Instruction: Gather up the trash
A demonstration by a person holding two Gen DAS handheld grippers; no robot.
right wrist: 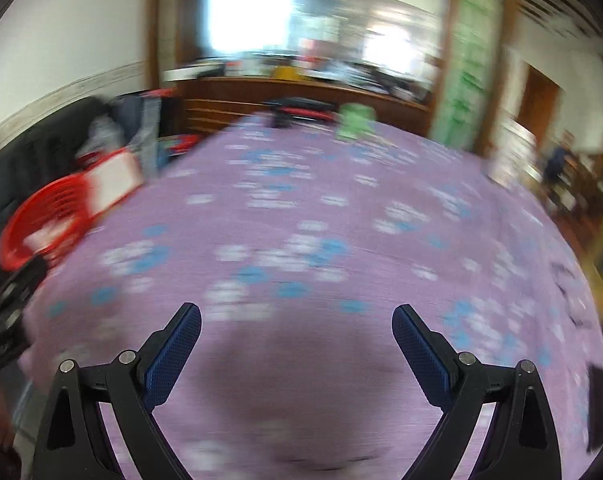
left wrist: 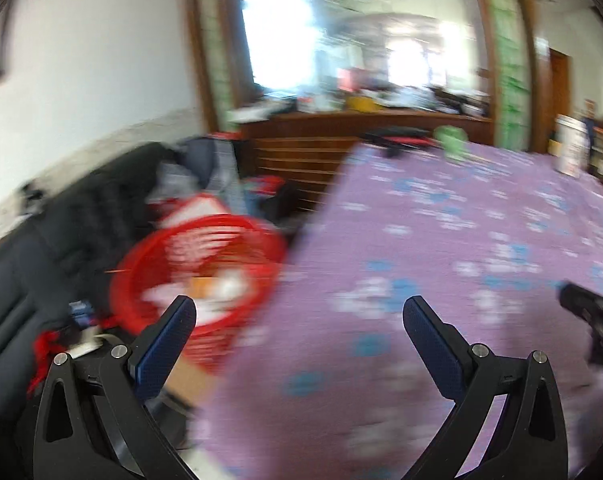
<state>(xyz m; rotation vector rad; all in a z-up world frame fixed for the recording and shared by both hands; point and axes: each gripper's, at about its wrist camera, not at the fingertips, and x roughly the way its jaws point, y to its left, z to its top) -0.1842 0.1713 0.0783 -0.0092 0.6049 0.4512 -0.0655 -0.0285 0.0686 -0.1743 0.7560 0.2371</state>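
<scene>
Both views are motion-blurred. A red plastic basket [left wrist: 205, 264] stands to the left of the table and holds white and orange scraps; it also shows in the right wrist view [right wrist: 45, 220]. My left gripper [left wrist: 299, 312] is open and empty, over the table's left edge beside the basket. My right gripper [right wrist: 297, 320] is open and empty above the purple flowered tablecloth [right wrist: 301, 220]. A green crumpled item [left wrist: 453, 142] lies at the table's far edge; it also shows in the right wrist view [right wrist: 355, 122].
A black sofa [left wrist: 61, 240] with clothes runs along the left wall. A wooden cabinet [left wrist: 321, 140] with clutter stands behind the table. A black and red object [left wrist: 397, 136] lies at the far edge. A white container [left wrist: 571, 148] stands far right.
</scene>
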